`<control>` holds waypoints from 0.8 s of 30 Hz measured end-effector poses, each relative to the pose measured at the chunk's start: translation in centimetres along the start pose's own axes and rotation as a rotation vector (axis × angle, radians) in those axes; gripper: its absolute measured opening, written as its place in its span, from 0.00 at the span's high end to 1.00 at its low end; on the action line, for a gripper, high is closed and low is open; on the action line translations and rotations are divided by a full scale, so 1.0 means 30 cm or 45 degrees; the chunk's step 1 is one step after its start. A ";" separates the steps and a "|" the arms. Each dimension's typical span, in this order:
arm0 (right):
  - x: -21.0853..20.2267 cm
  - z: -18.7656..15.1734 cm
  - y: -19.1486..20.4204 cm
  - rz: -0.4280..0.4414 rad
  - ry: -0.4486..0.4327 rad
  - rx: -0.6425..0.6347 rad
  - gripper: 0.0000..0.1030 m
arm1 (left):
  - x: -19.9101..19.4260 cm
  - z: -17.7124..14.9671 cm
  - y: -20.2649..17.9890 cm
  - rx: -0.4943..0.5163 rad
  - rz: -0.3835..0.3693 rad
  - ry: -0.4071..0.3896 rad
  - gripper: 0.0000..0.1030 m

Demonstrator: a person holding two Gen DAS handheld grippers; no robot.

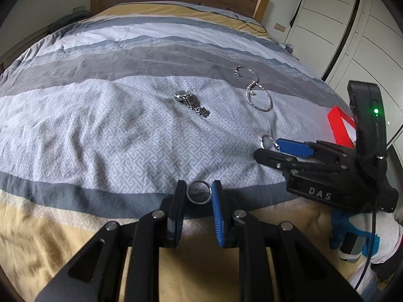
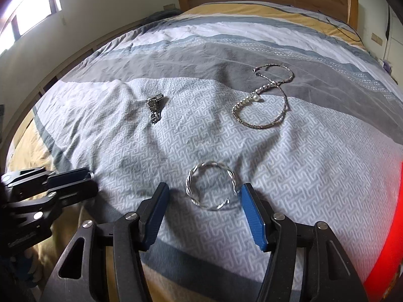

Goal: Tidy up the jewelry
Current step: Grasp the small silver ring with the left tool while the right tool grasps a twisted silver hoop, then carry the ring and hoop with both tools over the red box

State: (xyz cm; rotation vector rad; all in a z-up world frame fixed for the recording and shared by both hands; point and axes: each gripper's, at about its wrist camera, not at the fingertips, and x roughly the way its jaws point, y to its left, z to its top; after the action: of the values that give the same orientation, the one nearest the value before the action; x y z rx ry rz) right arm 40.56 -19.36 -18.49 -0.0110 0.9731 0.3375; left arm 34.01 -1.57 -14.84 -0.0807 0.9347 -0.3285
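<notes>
While the left gripper point(image 1: 199, 196) pinches a dark ring point(image 1: 198, 195) between its fingers, the right gripper point(image 2: 204, 198) has fingers spread around a twisted silver bangle point(image 2: 211, 185) on the bed point(image 2: 314, 163). Farther off lie a watch point(image 2: 155, 109) and beaded necklace point(image 2: 264, 100).

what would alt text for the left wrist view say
The left gripper is shut on a dark ring above a striped bedspread. Farther off lie a watch and a beaded necklace; the right gripper reaches in from the right.
</notes>
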 end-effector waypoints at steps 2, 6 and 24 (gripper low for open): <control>0.008 0.005 -0.005 -0.005 0.000 0.020 0.59 | -0.013 -0.008 -0.002 -0.004 0.004 0.005 0.82; -0.008 0.007 -0.017 0.013 0.005 0.060 0.60 | -0.045 -0.019 -0.010 -0.005 0.010 0.012 0.82; -0.443 -0.150 0.012 0.006 -0.110 0.147 0.60 | -0.351 -0.060 -0.178 0.051 0.012 -0.086 0.82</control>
State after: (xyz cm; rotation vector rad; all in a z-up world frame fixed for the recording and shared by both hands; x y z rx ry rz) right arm 29.98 -23.41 -10.22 0.1098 0.9059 0.2837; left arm 25.49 -3.23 -6.62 -0.0500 0.8611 -0.3338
